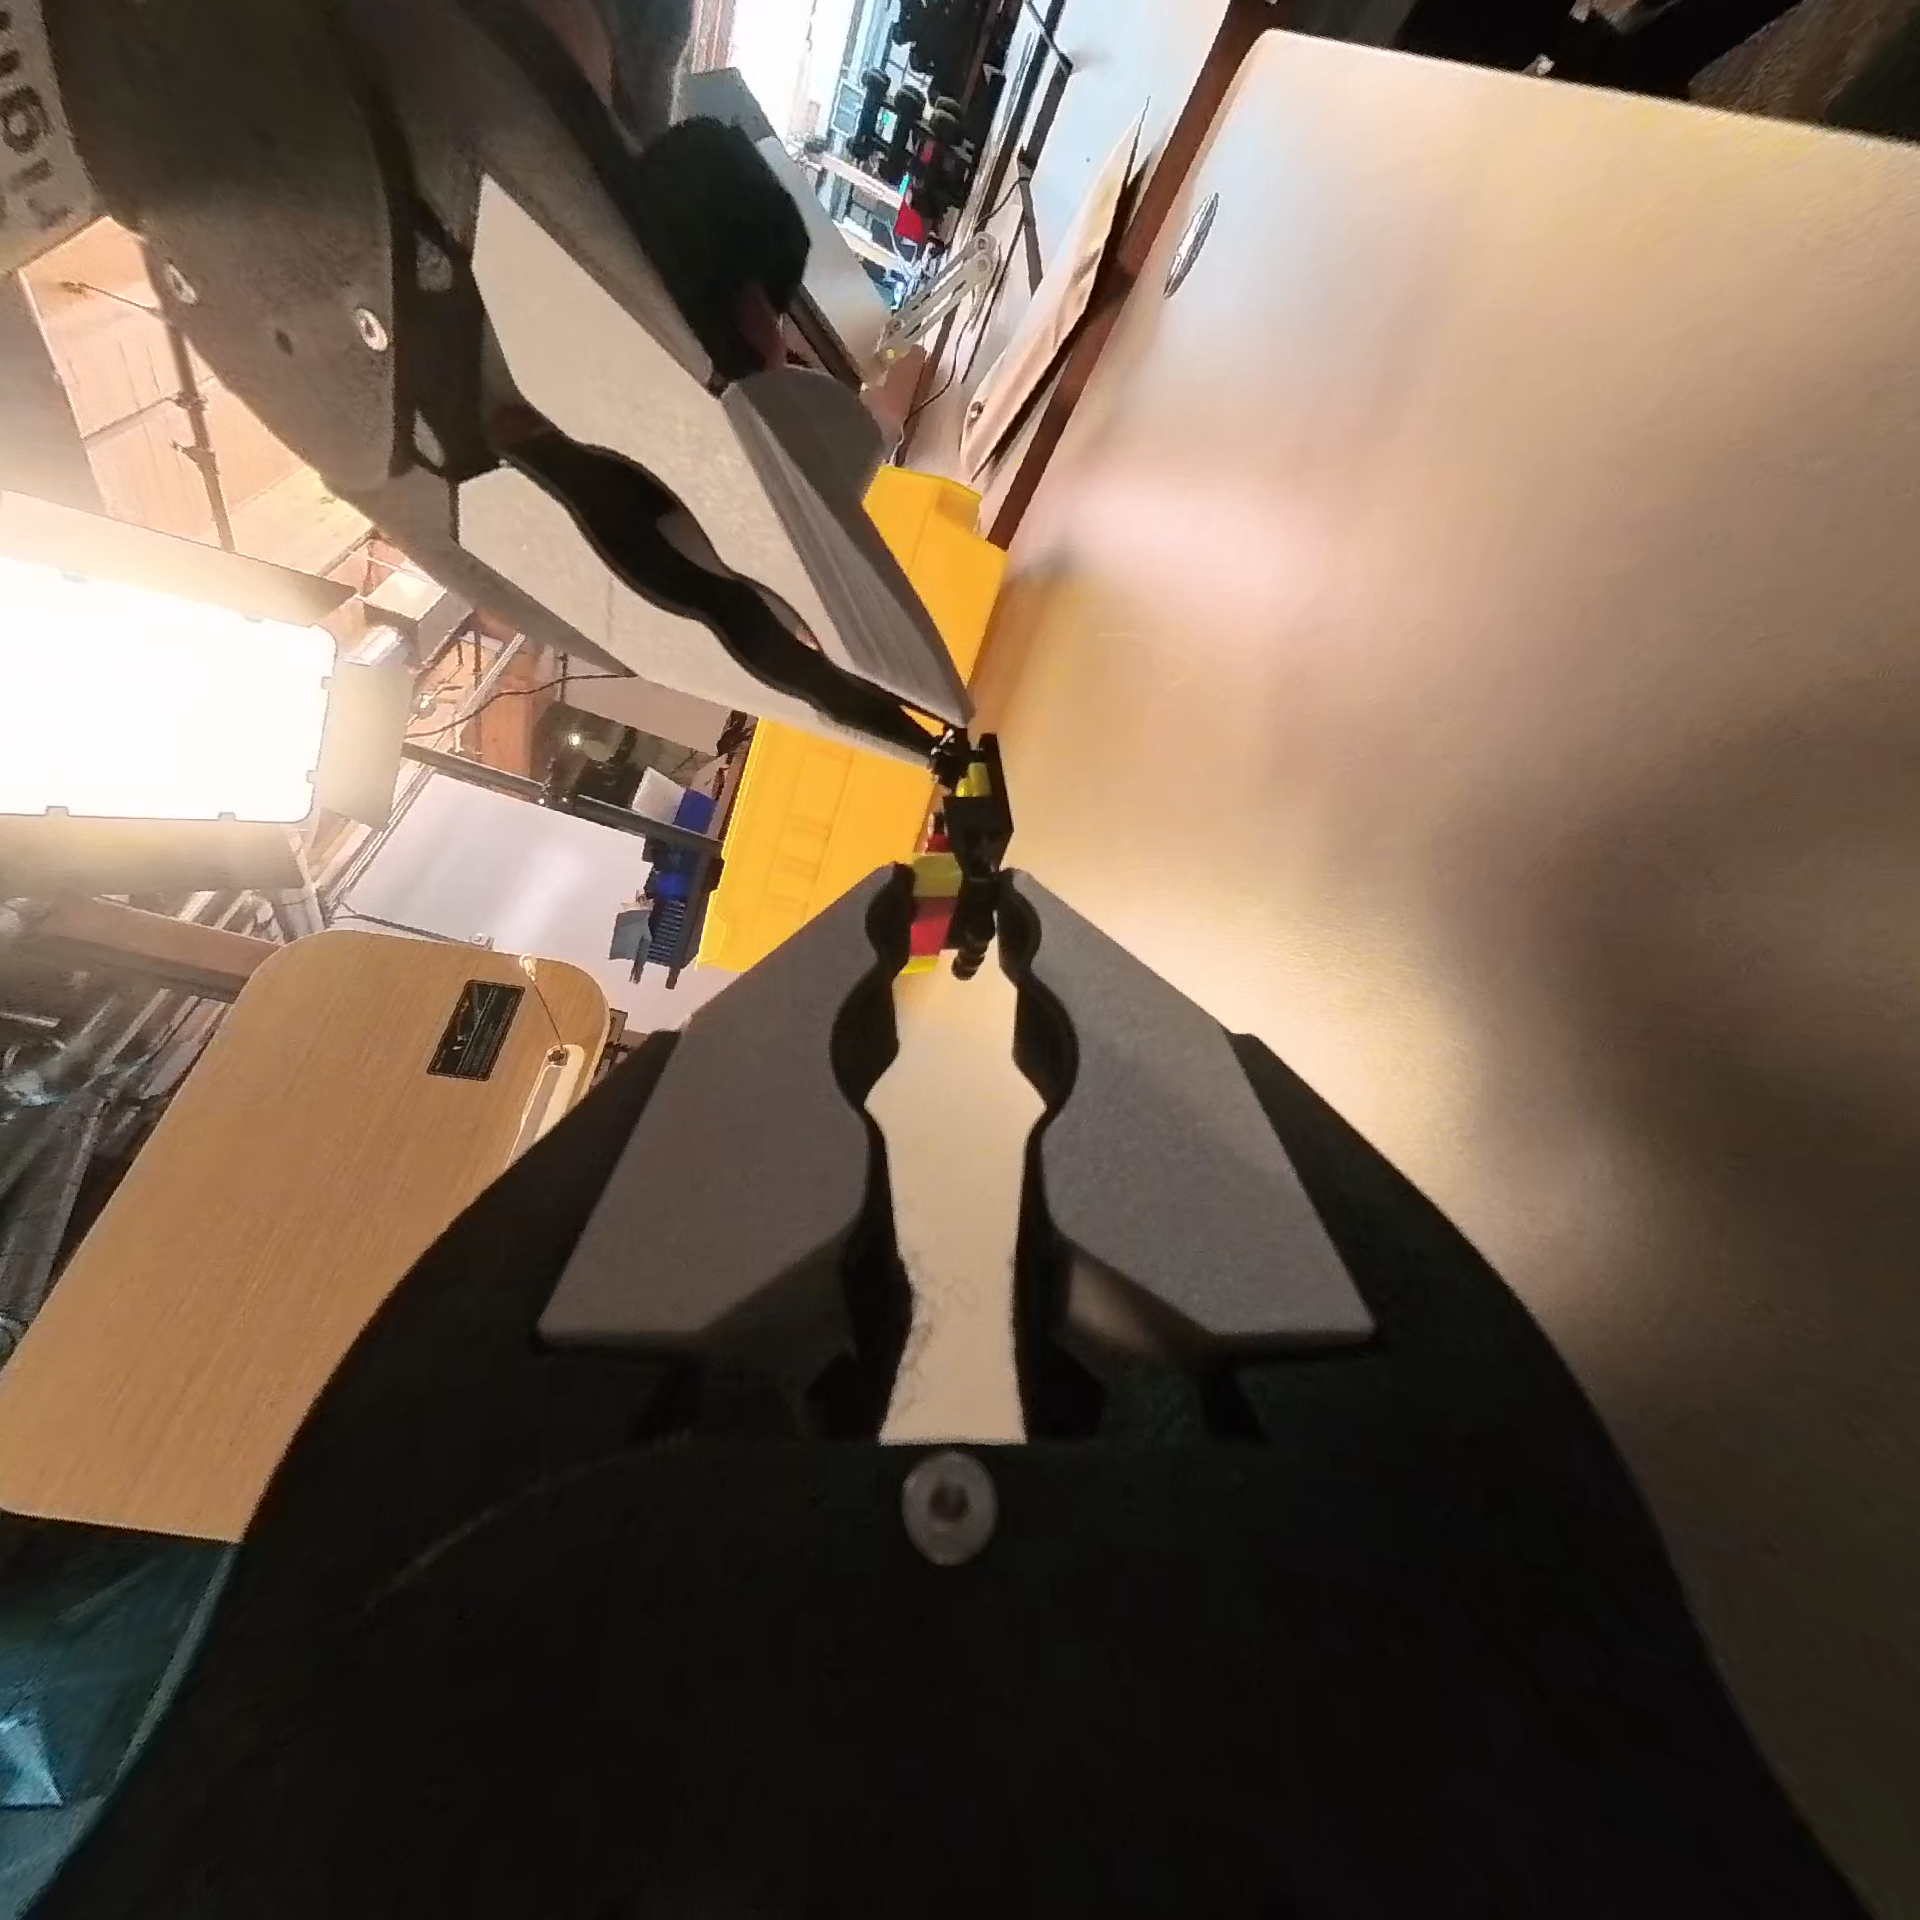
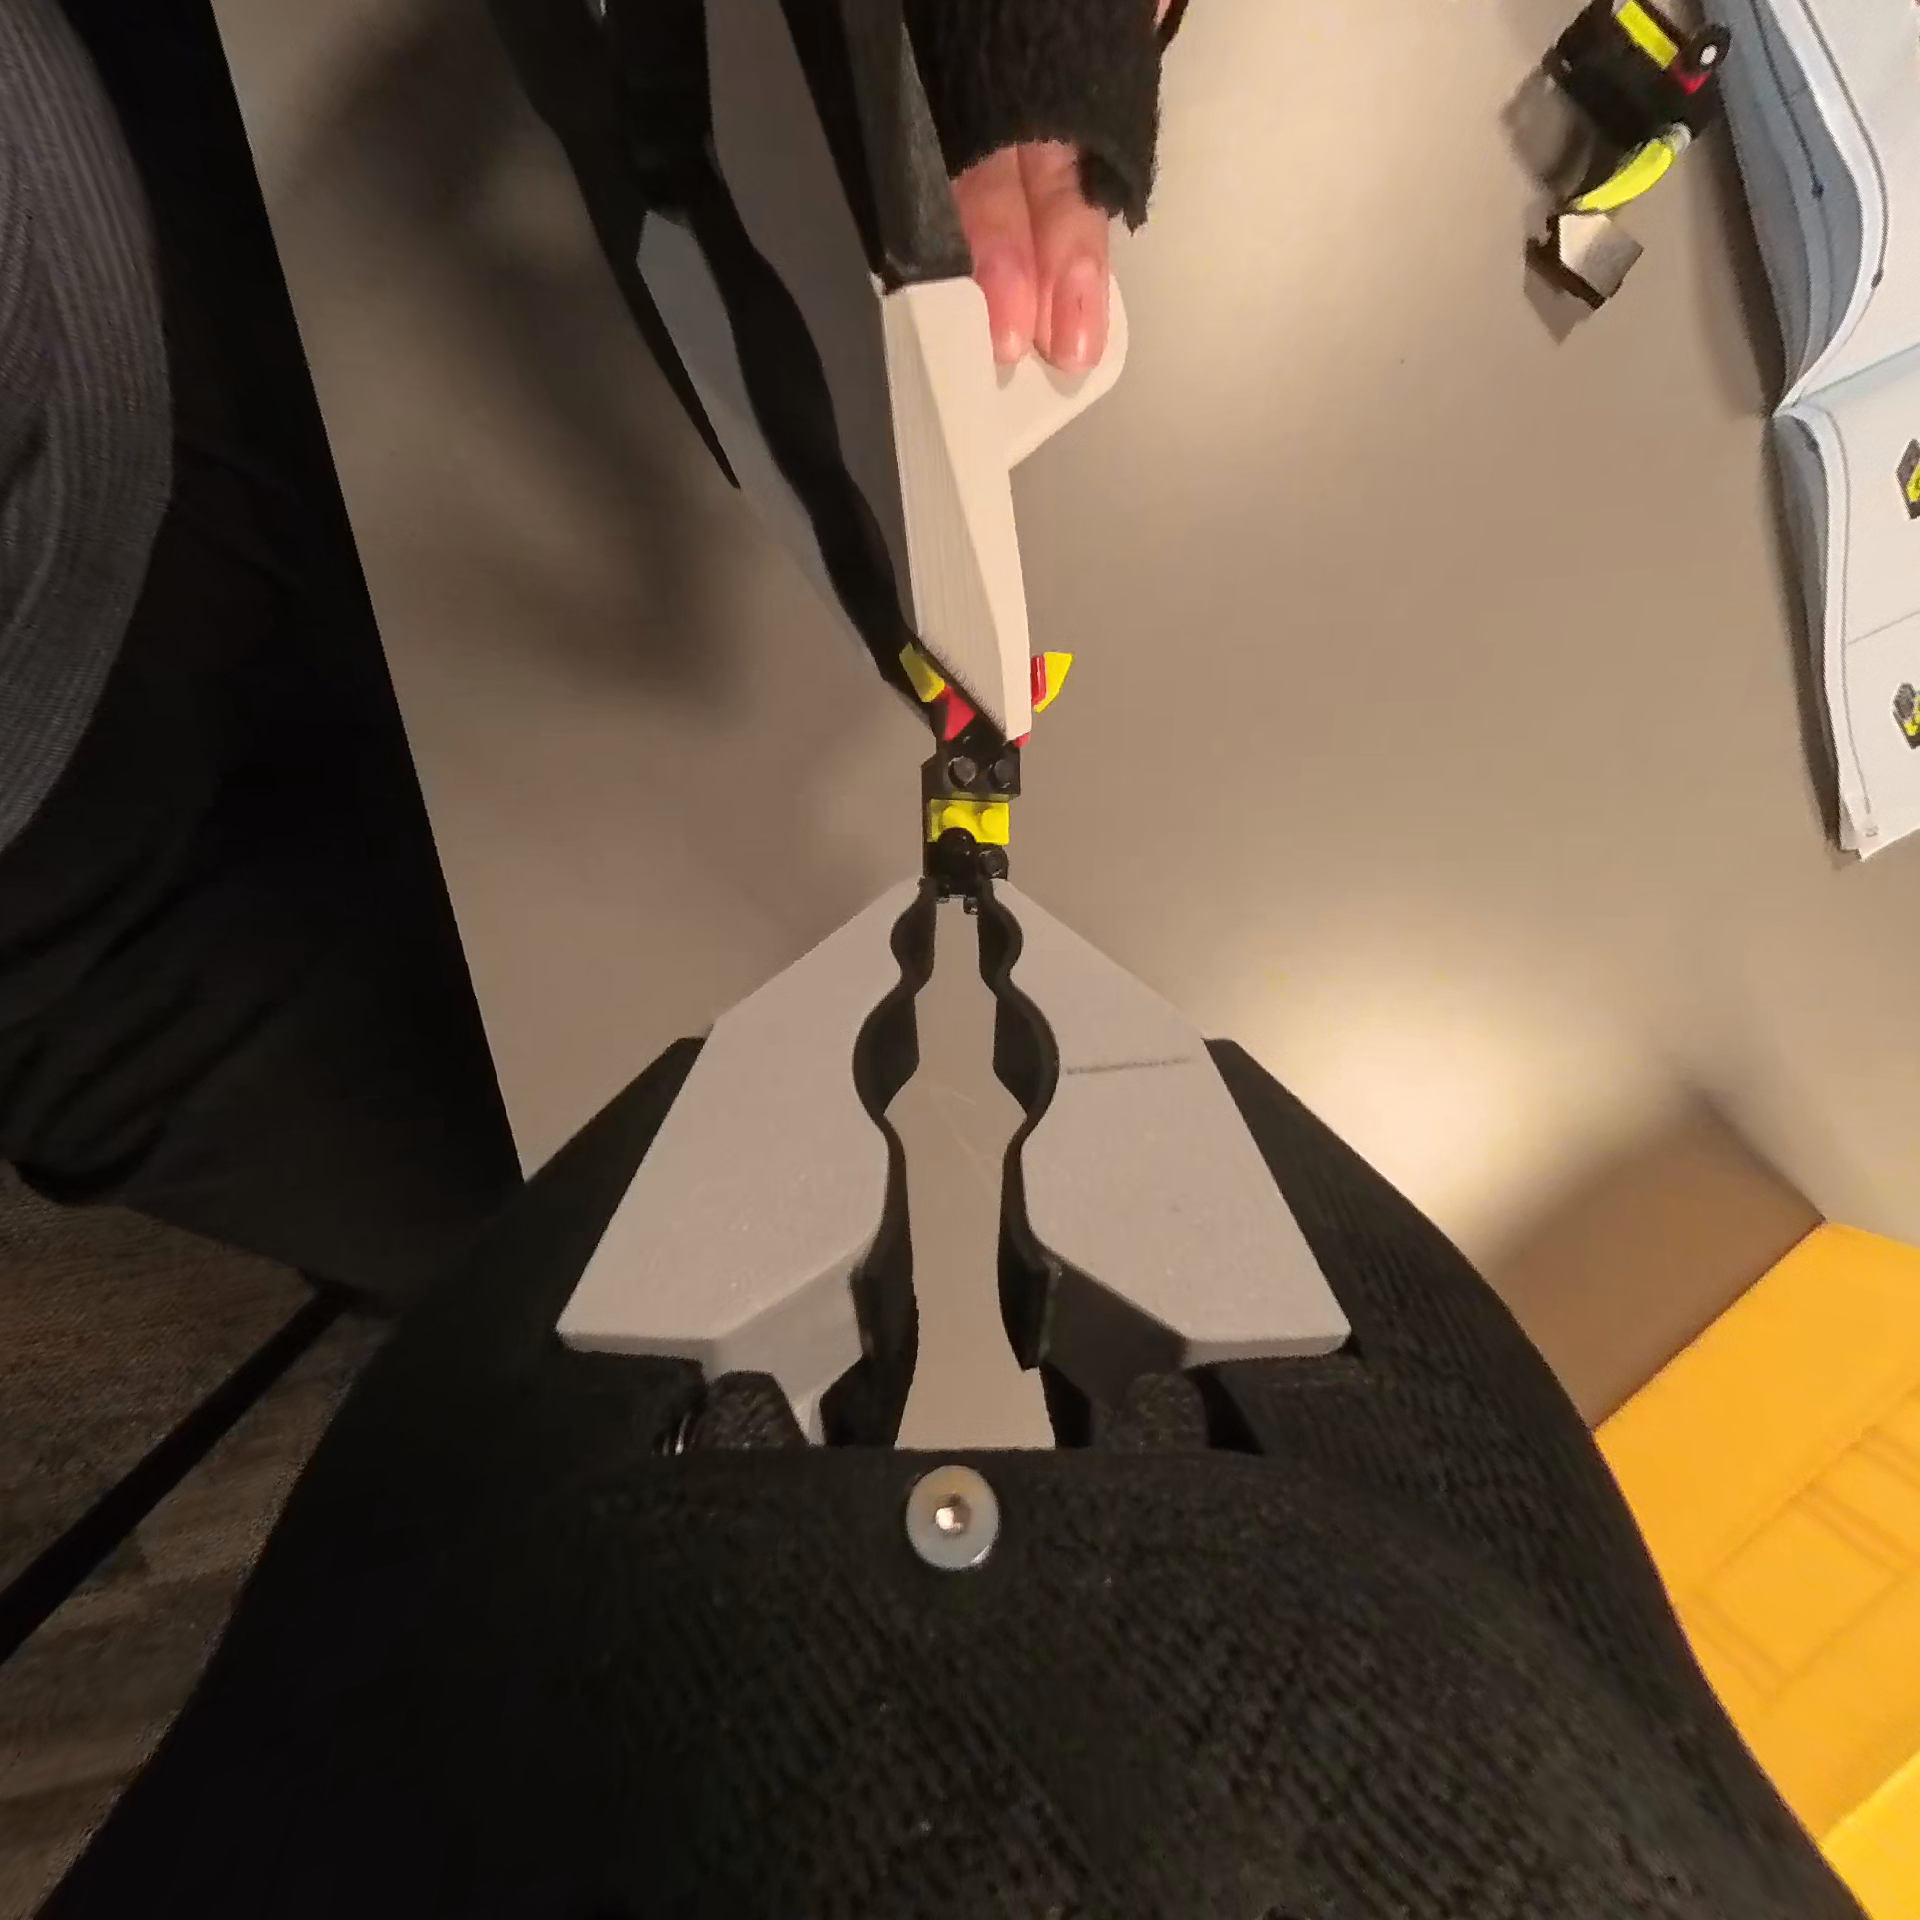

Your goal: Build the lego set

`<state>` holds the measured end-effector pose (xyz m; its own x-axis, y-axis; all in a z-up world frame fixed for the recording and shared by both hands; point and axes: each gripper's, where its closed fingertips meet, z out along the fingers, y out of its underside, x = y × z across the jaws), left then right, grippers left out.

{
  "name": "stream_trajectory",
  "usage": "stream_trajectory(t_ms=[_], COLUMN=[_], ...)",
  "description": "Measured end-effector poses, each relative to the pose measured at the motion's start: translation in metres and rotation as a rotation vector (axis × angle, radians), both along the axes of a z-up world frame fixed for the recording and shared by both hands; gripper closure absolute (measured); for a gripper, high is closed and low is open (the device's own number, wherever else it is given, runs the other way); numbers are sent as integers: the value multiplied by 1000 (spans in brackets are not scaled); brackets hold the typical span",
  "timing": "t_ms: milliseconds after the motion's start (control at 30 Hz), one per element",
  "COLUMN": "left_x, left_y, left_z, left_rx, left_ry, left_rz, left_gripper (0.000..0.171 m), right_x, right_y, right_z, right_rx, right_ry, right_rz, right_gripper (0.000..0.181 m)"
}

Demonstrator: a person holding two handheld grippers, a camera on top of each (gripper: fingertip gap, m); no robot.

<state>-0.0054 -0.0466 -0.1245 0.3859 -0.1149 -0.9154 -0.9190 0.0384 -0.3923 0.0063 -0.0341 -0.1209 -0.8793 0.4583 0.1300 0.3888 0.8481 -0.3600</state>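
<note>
Two tools meeting tip to tip above the worktop (image 2: 1351, 727).
Small lego assembly (image 2: 971, 810) clamped between right tool (image 2: 951, 894) in front and left tool (image 2: 966, 717) behind it. Second lego assembly (image 2: 1621, 114) lying far right on worktop, just beside open booklet (image 2: 1839, 416) at right edge. Bin (image 2: 1787, 1507) near right, at worktop's edge.

Glossy plastic lego piece (image 2: 968, 805); matt grainy plastic right tool (image 2: 958, 896); smooth satin counter (image 2: 1351, 727); shiny yellow plastic bin (image 1: 831, 810); fuzzy black knit sleeve (image 2: 1049, 83).
</note>
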Motion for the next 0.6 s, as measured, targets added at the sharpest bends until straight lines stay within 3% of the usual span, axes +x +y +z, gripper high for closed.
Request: stream_trajectory(t_ms=[600], left_x=[-8], left_y=[3], left_z=[-6], left_rx=[-32], left_ry=[14], left_rz=[47], left_gripper=[157], right_x=[4], right_y=[13], right_z=[-10], right_rx=[92], right_ry=[-59], right_rz=[-30], right_gripper=[176])
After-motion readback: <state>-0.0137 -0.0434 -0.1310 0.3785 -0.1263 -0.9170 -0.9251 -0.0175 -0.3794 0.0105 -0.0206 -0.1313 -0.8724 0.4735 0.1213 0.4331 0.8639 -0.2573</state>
